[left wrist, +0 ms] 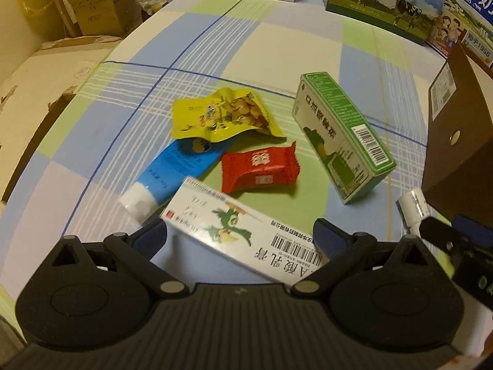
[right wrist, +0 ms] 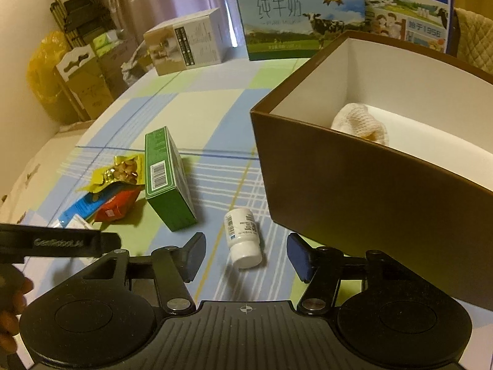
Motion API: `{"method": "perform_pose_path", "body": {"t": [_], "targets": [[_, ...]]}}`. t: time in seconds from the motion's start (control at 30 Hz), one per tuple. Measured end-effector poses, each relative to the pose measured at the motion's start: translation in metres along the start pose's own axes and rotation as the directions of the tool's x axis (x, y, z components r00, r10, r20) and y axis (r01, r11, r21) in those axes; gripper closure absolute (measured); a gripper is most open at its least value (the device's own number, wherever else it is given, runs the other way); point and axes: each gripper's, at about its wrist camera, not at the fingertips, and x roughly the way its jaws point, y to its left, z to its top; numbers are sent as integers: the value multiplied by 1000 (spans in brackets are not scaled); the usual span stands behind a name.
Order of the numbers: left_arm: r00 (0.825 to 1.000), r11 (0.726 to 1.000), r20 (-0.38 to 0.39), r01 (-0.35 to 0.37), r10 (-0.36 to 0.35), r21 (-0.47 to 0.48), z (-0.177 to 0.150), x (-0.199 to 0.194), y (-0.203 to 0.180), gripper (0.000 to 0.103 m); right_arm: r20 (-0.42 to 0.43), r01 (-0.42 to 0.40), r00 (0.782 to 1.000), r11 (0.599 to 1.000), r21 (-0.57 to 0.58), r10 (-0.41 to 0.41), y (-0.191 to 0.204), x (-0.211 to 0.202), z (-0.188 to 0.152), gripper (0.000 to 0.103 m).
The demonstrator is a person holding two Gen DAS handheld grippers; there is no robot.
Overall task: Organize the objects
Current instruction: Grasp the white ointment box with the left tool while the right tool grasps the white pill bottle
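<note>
The loose things lie in a cluster on the checked cloth of the bench [left wrist: 277, 46]: a white carton [left wrist: 243, 231] with a green figure and a barcode lies flat and slantwise nearest the left tongs [left wrist: 240, 237], whose jaws stand wide open on either side of it without clearly touching it. Just beyond it a blue tube [left wrist: 175, 166] with a white cap lies partly under a yellow pouch [left wrist: 222, 117], and a red packet [left wrist: 258, 166] sits between the tube and a green box [left wrist: 342, 135], which lies on its long side to the right. Further right a white bottle [right wrist: 243, 237] lies on its side on the cloth, cap toward the camera, in front of the right tongs [right wrist: 243, 256]; these jaws too are spread wide, with the bottle lying between and just ahead of them, not gripped. Close beside the bottle stands a brown bin [right wrist: 354, 191], open at the top and white within, holding a cream knitted thing [right wrist: 360, 120]. At the far edge of the bench stand milk cartons [right wrist: 299, 15] and a smaller beige carton [right wrist: 185, 43]. Off the bench to the left are cardboard boxes [left wrist: 92, 9].
</note>
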Motion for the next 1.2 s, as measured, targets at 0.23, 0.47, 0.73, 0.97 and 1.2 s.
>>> {"method": "perform_pose_path", "body": {"t": [0.23,0.47,0.73,0.97,1.2], "targets": [[1000,1000,5,-6,6,20,-18,-14,29,4,-8,7,1000,999,-52,-8,7,15,0,48],[998,993,-19,65,-67,-102,-7,-24,46,6,-29,20,999,998,-66,-22,12,32,0,52],[999,993,-40,28,-32,-113,6,-4,13,6,-43,33,998,995,-94,-37,8,36,-2,78],[998,995,-55,8,-13,-97,1,1,13,10,-41,43,998,995,-93,-47,0,21,-16,79],[996,1000,-86,-19,17,-19,-19,-2,35,26,-40,52,998,995,-88,-56,-5,-1,-36,79]]}}
